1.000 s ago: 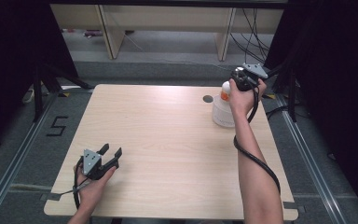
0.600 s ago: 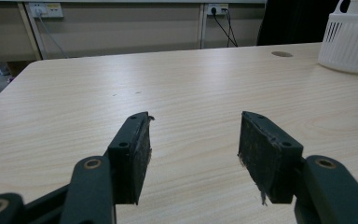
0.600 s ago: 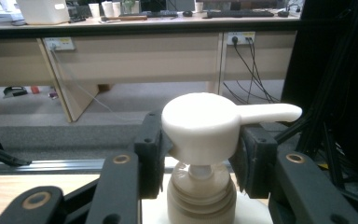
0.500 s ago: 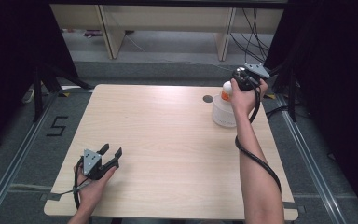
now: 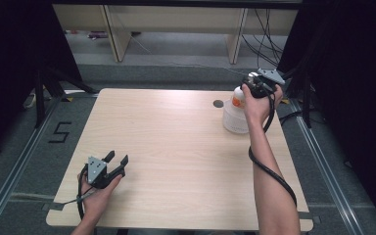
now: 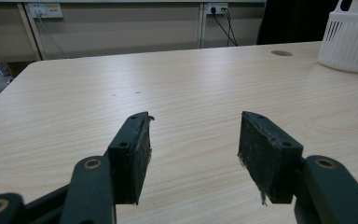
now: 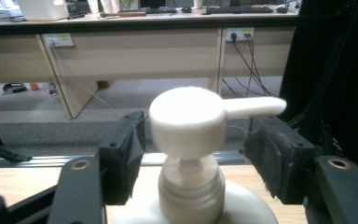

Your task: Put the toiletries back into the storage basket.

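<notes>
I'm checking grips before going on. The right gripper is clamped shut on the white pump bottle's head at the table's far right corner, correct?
Not quite. The right gripper is at the pump bottle in that corner, but its jaws have just been opening: in the right gripper view they stand apart on either side of the pump head without pressing it.

The right gripper (image 7: 193, 154) changes its grip: its jaws have just been opening and now stand spread to either side of the white pump head (image 7: 189, 119) of the pump bottle (image 5: 236, 113). The pump head sits between the fingers (image 7: 121, 156), a gap showing on each side, so the pads no longer press on it. The nozzle points over the far finger, just above its pad.
</notes>
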The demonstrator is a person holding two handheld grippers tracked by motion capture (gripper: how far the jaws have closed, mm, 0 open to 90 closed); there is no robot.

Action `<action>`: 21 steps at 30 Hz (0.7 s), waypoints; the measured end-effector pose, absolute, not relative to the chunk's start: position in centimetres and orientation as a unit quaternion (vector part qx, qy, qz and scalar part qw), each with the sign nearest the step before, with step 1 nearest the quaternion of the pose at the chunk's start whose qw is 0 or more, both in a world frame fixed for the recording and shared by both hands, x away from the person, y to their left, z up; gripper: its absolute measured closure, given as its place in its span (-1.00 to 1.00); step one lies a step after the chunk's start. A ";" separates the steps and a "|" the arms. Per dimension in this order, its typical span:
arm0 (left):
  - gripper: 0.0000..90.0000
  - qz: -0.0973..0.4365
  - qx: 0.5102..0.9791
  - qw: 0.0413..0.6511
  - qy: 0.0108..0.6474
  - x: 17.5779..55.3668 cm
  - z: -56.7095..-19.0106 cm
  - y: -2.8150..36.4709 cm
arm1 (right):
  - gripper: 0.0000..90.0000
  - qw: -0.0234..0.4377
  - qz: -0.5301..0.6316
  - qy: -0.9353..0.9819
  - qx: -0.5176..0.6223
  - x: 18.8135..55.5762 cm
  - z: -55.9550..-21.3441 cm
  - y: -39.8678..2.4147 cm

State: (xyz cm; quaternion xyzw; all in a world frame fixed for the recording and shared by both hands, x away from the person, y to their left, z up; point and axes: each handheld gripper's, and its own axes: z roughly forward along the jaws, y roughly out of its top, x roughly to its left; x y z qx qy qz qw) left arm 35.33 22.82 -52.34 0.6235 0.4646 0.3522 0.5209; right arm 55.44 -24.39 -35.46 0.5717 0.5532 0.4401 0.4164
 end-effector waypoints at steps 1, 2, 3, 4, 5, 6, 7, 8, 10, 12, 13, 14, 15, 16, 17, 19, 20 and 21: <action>-0.05 0.353 0.623 0.521 0.465 35.3 -52.3 22.8 | -0.19 0.417 0.440 0.554 0.571 55.3 -35.5 -24.4; -0.05 0.353 0.624 0.520 0.464 35.3 -52.3 22.8 | -0.20 0.414 0.438 0.556 0.572 55.2 -35.5 -24.4; -0.05 0.353 0.623 0.521 0.464 35.3 -52.3 22.8 | -0.21 0.418 0.442 0.556 0.567 55.0 -35.7 -24.4; -0.05 0.353 0.623 0.520 0.464 35.3 -52.3 22.8 | -0.22 0.414 0.439 0.556 0.572 54.8 -35.7 -24.3; -0.05 0.354 0.623 0.521 0.464 35.3 -52.3 22.8 | -0.23 0.417 0.440 0.559 0.566 54.7 -35.7 -24.4; -0.05 0.354 0.623 0.521 0.464 35.3 -52.3 22.8 | -0.24 0.414 0.442 0.556 0.570 54.5 -35.8 -24.3; -0.05 0.354 0.623 0.521 0.464 35.3 -52.3 22.8 | -0.24 0.411 0.441 0.555 0.574 54.3 -35.8 -24.3; -0.05 0.354 0.624 0.520 0.464 35.3 -52.3 22.8 | -0.25 0.414 0.440 0.561 0.565 54.2 -35.8 -24.4; -0.05 0.354 0.624 0.519 0.464 35.3 -52.3 22.8 | -0.26 0.414 0.443 0.560 0.564 53.7 -35.9 -24.4; -0.05 0.354 0.624 0.519 0.464 35.3 -52.3 22.8 | -0.26 0.415 0.441 0.566 0.560 53.3 -36.0 -24.5; -0.05 0.354 0.624 0.519 0.464 35.3 -52.3 22.7 | -0.26 0.416 0.440 0.568 0.557 53.1 -36.1 -24.5; -0.05 0.354 0.624 0.519 0.464 35.3 -52.3 22.7 | -0.26 0.416 0.445 0.565 0.557 52.9 -36.2 -24.5; -0.05 0.354 0.625 0.519 0.464 35.3 -52.3 22.8 | -0.26 0.419 0.444 0.566 0.554 52.6 -36.3 -24.6; -0.05 0.354 0.624 0.519 0.464 35.3 -52.3 22.8 | -0.26 0.414 0.444 0.568 0.556 52.3 -36.3 -24.6; -0.05 0.354 0.624 0.519 0.464 35.3 -52.3 22.7 | -0.27 0.416 0.442 0.569 0.555 52.1 -36.4 -24.6; -0.05 0.354 0.625 0.518 0.464 35.3 -52.3 22.7 | -0.27 0.419 0.445 0.571 0.548 51.6 -36.5 -24.7; -0.05 0.354 0.625 0.519 0.464 35.3 -52.3 22.7 | -0.28 0.420 0.446 0.575 0.543 51.4 -36.5 -24.8; -0.05 0.355 0.623 0.524 0.460 35.4 -52.4 22.7 | -0.28 0.415 0.449 0.569 0.550 51.2 -36.5 -24.7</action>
